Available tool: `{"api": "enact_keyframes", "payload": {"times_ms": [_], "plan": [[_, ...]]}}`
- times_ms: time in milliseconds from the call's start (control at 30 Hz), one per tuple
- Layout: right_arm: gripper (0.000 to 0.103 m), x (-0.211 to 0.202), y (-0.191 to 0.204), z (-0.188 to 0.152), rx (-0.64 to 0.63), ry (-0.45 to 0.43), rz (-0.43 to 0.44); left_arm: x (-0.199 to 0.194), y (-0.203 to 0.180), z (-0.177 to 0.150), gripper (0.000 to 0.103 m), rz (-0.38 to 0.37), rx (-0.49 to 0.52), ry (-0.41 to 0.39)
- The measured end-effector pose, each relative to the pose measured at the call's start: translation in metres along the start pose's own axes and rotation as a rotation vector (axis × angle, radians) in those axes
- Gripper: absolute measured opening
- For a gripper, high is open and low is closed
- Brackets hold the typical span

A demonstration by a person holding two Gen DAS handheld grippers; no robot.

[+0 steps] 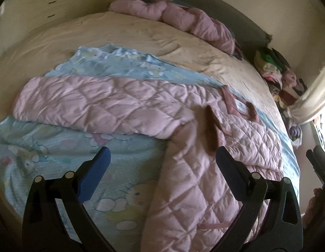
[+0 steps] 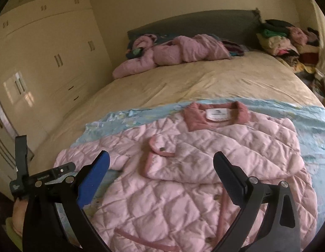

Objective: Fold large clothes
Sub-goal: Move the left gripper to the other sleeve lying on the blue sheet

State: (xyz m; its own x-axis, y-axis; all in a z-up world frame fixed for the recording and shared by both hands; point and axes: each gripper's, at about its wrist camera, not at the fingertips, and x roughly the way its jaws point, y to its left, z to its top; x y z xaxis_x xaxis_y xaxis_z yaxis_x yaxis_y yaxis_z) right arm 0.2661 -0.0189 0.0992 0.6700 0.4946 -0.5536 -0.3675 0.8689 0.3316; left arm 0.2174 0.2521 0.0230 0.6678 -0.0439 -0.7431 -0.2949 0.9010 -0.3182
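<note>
Hovering over pink quilted jacket [image 2: 183, 178] on bed [image 2: 183, 79], left tongs [image 1: 162, 157] and right tongs [image 2: 161, 161] both spread, gripping nothing

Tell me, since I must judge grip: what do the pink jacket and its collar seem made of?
The pink jacket looks like padded synthetic shell, slightly glossy: diamond quilting, puffy cells, soft sheen. Its collar looks matte and darker, perhaps corduroy or velvet; too blurred to tell.

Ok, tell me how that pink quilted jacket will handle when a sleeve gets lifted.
The pink quilted jacket is probably floppy: one sleeve already lies folded across its chest. The puffy quilting suggests it is light for its bulk. Its smooth sheen hints it may slide on the blue blanket.
</note>
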Motion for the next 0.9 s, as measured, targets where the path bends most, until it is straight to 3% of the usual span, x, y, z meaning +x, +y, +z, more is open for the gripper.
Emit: {"api": "enact_keyframes", "payload": {"times_ms": [567, 900], "plan": [[0.098, 0.068, 0.096, 0.0, -0.097, 0.091, 0.148, 0.007, 0.101, 0.002, 0.094, 0.098, -0.162, -0.006], [0.098, 0.103, 0.132, -0.011, -0.126, 0.149, 0.204, 0.018, 0.155, 0.003, 0.094, 0.118, -0.275, 0.005]]}}
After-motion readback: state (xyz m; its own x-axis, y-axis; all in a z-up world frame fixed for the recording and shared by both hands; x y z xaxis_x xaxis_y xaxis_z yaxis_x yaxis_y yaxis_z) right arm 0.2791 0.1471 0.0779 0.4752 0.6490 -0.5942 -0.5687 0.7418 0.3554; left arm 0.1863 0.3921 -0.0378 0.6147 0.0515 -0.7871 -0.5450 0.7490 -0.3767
